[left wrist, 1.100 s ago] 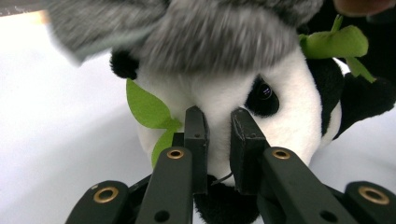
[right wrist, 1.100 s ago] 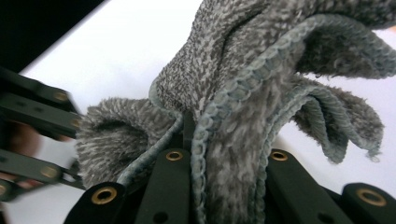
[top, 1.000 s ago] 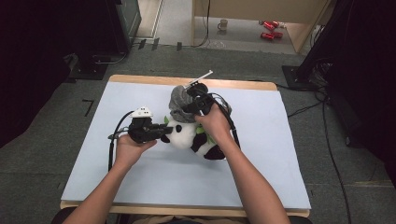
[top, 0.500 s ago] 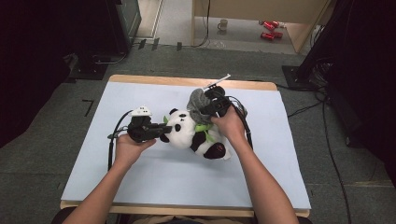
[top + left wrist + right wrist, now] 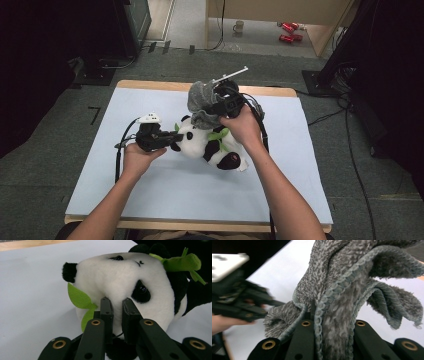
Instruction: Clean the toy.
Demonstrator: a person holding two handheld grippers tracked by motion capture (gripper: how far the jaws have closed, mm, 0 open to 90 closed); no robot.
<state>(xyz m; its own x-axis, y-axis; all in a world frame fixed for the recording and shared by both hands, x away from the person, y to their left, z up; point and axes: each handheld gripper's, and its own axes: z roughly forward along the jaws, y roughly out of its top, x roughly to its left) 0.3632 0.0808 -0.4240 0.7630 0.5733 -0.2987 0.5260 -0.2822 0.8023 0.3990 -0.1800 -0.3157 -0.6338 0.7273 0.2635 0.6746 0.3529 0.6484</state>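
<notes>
Each tongs unit has a black body. The left tongs (image 5: 172,136) carry a white plate on top; the right tongs (image 5: 212,100) carry a thin light-grey bar that projects outward. Both have two flat black jaws with brass-ringed rivets at the pivots. A black cable (image 5: 120,150) trails from each unit. The forearms are bare, with no sleeves visible.

And the right gripper (image 5: 212,102) lifts the grey towel (image 5: 201,100) up off the panda's (image 5: 210,145) head, swinging away toward two o'clock, the cloth now dangling clear above it.
</notes>
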